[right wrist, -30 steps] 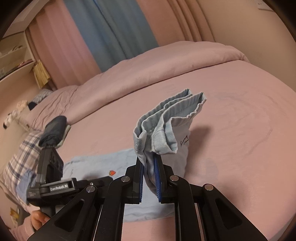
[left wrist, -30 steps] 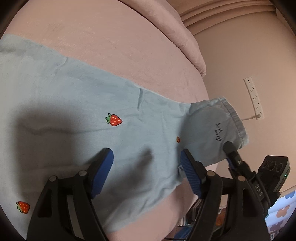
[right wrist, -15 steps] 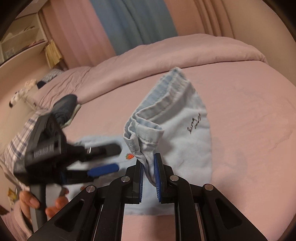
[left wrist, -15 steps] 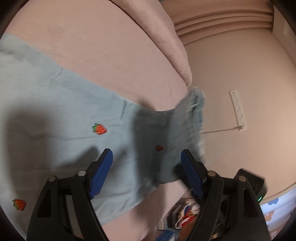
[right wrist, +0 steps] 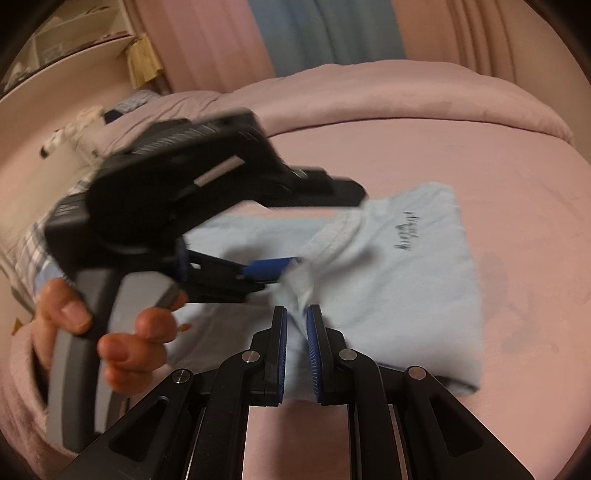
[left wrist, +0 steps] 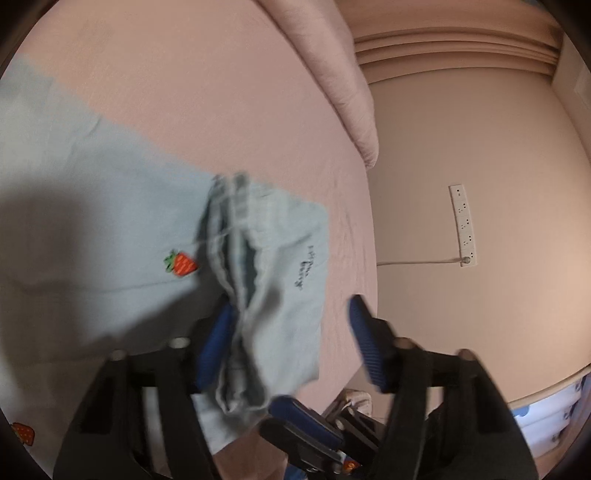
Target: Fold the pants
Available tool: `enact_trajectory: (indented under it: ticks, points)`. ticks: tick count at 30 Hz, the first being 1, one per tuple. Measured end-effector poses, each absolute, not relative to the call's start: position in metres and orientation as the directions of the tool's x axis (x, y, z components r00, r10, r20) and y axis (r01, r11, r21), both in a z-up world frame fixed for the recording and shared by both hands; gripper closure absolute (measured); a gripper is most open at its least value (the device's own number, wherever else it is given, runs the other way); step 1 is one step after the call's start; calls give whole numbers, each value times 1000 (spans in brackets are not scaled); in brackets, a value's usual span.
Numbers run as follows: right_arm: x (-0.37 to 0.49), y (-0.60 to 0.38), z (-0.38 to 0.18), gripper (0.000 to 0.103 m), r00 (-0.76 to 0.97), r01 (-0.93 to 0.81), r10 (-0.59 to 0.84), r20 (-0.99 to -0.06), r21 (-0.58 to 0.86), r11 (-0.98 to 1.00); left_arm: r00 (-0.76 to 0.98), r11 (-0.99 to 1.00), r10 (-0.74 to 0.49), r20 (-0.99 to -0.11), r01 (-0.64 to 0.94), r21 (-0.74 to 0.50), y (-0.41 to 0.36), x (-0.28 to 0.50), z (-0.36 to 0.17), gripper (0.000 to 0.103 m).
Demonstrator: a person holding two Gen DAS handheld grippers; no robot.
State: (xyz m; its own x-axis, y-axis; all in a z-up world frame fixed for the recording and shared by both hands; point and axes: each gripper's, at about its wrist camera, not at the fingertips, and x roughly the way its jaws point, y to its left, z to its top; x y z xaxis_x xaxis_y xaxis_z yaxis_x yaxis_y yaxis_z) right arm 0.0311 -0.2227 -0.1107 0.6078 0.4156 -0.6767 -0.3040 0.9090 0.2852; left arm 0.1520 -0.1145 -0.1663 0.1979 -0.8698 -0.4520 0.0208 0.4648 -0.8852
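Observation:
Light blue pants (left wrist: 92,229) with strawberry prints lie on the pink bed. Their waistband end (left wrist: 266,266), marked with dark script, is folded back over the legs. My right gripper (right wrist: 296,332) has its jaws slightly apart, with a bunch of the waistband fabric (right wrist: 388,277) between the pads. It also shows at the bottom of the left wrist view (left wrist: 303,421). My left gripper (left wrist: 291,343) is open, and the folded fabric hangs between its pads. In the right wrist view it (right wrist: 273,267) is held by a hand just left of the fold.
The pink bed sheet (right wrist: 461,158) stretches behind the pants, with a rolled duvet (left wrist: 332,74) along its far edge. A power strip (left wrist: 463,225) hangs on the wall past the bed edge. Curtains (right wrist: 325,33) and shelves (right wrist: 74,48) stand behind.
My right gripper has carried the waistband end over and down onto the legs, and its jaws have parted slightly. My left gripper has moved in close beside the fold.

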Motion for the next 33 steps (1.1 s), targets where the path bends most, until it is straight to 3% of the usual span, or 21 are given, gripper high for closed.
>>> enact_trajectory:
  ticks: [8, 10, 11, 12, 14, 19, 25, 28, 29, 33]
  points:
    - [31, -221, -97, 94, 599, -372, 439, -670, 252, 893, 241, 448, -864, -442, -31, -893, -86, 143, -167, 39]
    - [25, -223, -94, 90, 626, -383, 400, -669, 183, 905, 254, 455, -856, -449, -41, -890, -77, 141, -167, 33]
    - [21, -225, -93, 81, 633, -401, 390, -669, 148, 904, 255, 455, -855, -451, -47, -889, -76, 141, -168, 32]
    - [18, -225, -93, 65, 643, -399, 372, -669, 123, 909, 251, 456, -855, -455, -55, -888, -75, 142, -170, 32]
    - [16, -225, -95, 51, 641, -415, 361, -677, 91, 906, 234, 458, -856, -460, -65, -886, -79, 143, -172, 32]
    - [16, -201, -110, 51, 648, -490, 266, -714, -123, 863, 195, 473, -860, -472, -46, -880, -91, 141, -172, 32]
    - [33, -179, -132, 54, 642, -539, 182, -745, -270, 798, 190, 468, -862, -470, -58, -882, -91, 145, -176, 32]
    - [45, -177, -138, 71, 619, -561, 196, -760, -255, 787, 194, 467, -861, -470, -63, -882, -89, 146, -176, 32]
    - [46, -178, -136, 81, 618, -563, 212, -757, -238, 792, 194, 464, -863, -467, -65, -884, -88, 146, -177, 32]
    - [53, -191, -119, 90, 628, -526, 273, -729, -139, 839, 182, 454, -869, -461, -79, -887, -89, 149, -179, 32]
